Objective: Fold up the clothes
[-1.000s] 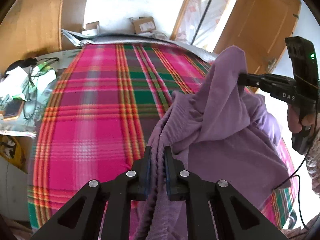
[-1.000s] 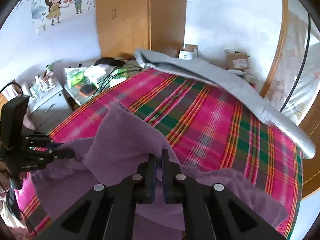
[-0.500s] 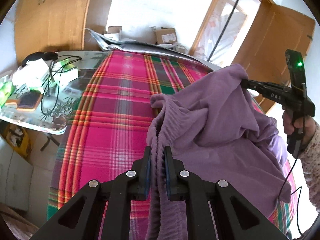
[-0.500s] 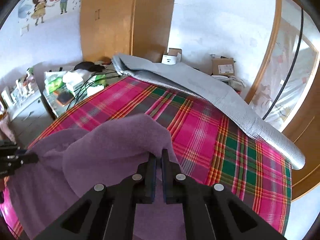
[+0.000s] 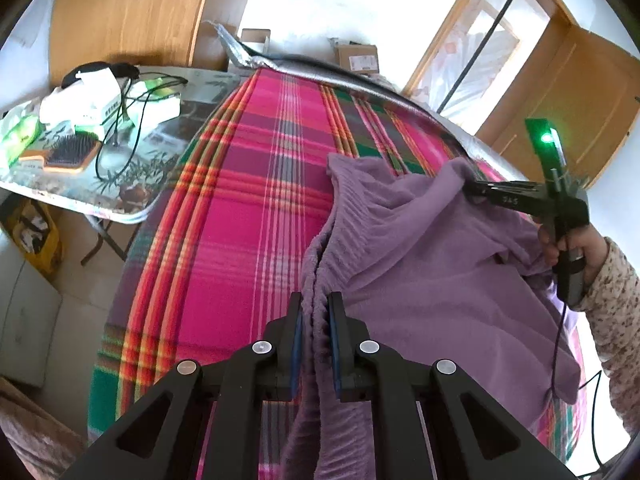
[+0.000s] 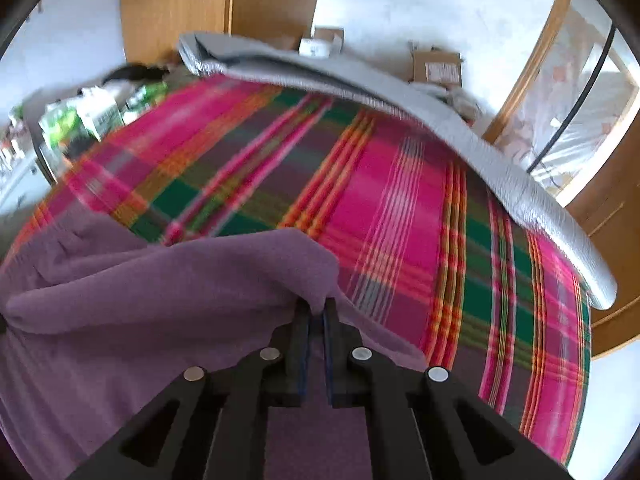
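A: Where is the purple garment (image 5: 432, 280)?

B: Held up over the plaid bed cover (image 5: 248, 216), its lower part draping toward the bed. The left tool (image 5: 316, 320) is clamped narrowly on a ribbed, gathered edge; the right tool (image 6: 316, 320), at three o'clock in the left view, is pinched almost fully closed on a soft fold.

A: How should it be laid well?

B: I'd say keep both grips firm, keep the span between them taut, and lower evenly so the cloth lands flat, clear of the grey mat (image 6: 440, 128) at twelve o'clock.
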